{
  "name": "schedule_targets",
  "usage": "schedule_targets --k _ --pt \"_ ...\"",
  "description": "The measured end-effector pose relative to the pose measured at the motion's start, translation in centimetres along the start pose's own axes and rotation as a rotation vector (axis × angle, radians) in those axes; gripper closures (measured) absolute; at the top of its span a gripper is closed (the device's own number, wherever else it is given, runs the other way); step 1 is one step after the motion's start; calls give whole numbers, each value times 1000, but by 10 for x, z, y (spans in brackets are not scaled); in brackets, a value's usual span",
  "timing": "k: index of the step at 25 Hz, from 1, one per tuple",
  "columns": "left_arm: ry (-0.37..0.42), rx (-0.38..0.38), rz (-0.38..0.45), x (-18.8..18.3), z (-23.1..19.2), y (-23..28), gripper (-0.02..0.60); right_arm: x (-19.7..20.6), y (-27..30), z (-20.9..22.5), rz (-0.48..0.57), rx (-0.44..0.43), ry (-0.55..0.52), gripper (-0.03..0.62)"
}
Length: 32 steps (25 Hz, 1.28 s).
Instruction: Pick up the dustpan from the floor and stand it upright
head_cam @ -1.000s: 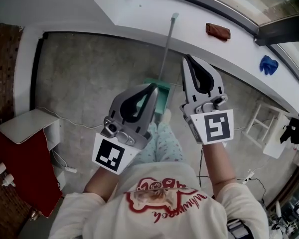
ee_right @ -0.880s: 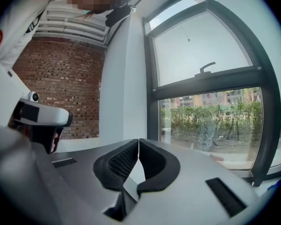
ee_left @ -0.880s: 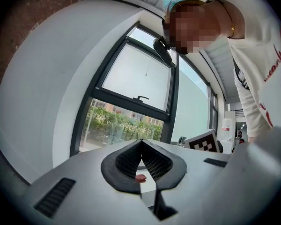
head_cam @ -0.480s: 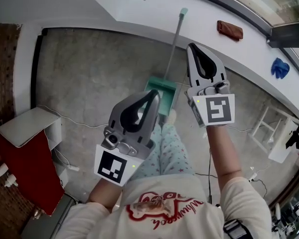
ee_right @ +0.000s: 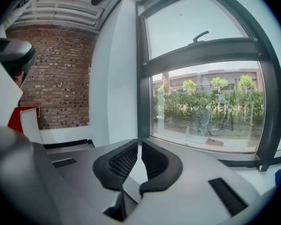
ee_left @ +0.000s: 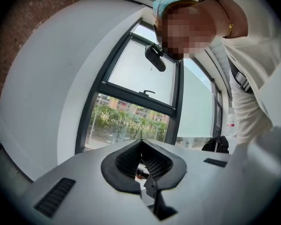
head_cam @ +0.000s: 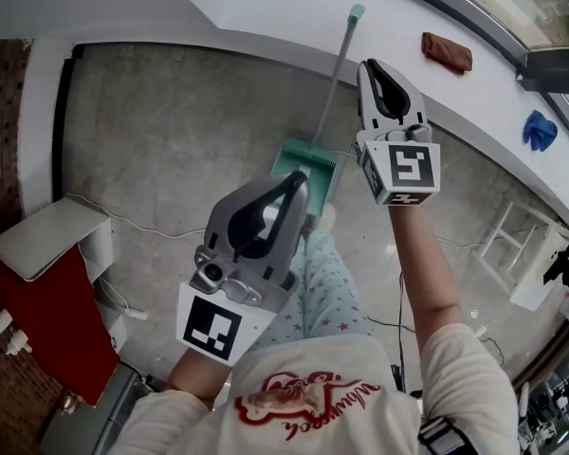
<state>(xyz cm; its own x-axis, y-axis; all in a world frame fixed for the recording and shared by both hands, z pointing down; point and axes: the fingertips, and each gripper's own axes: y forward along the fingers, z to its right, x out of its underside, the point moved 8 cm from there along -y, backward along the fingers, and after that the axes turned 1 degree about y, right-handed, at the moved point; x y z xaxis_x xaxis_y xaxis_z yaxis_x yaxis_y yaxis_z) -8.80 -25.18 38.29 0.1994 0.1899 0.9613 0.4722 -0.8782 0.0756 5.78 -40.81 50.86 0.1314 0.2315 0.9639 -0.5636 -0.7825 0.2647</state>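
A green dustpan rests on the concrete floor, and its long grey handle reaches toward the white window sill. In the head view my right gripper is shut and empty, just right of the handle's upper part and apart from it. My left gripper is shut too, held above the pan's near edge and covering part of it. Both gripper views look out at the window. The left gripper and the right gripper each show closed pads with nothing between them.
The sill carries a brown cloth and a blue object. A white cabinet and a red panel stand at the left, a white rack at the right. Cables trail over the floor. The person's legs are below.
My right gripper has sunk and gone forward, ending beside the dustpan handle. The left gripper has dropped a little and stays over the pan. Both stay shut.
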Motion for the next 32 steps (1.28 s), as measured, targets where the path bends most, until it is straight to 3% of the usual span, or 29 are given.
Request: schedule_targets --k 7,9,16,25,32 --pt "-1 -35 -39 20 -10 -12 562 44 40 10 -36 46 11 558" --pt "-6 -31 -51 26 -10 -17 563 56 49 12 -49 58 21 517" --pt "-25 -10 -98 52 -4 -32 562 92 77 19 -104 83 33 503" --pt "-34 -17 -90 58 -9 -35 563 125 121 34 -207 88 -62 470" --pt "-15 -17 -121 64 -11 -39 563 143 141 48 -240 134 25 424"
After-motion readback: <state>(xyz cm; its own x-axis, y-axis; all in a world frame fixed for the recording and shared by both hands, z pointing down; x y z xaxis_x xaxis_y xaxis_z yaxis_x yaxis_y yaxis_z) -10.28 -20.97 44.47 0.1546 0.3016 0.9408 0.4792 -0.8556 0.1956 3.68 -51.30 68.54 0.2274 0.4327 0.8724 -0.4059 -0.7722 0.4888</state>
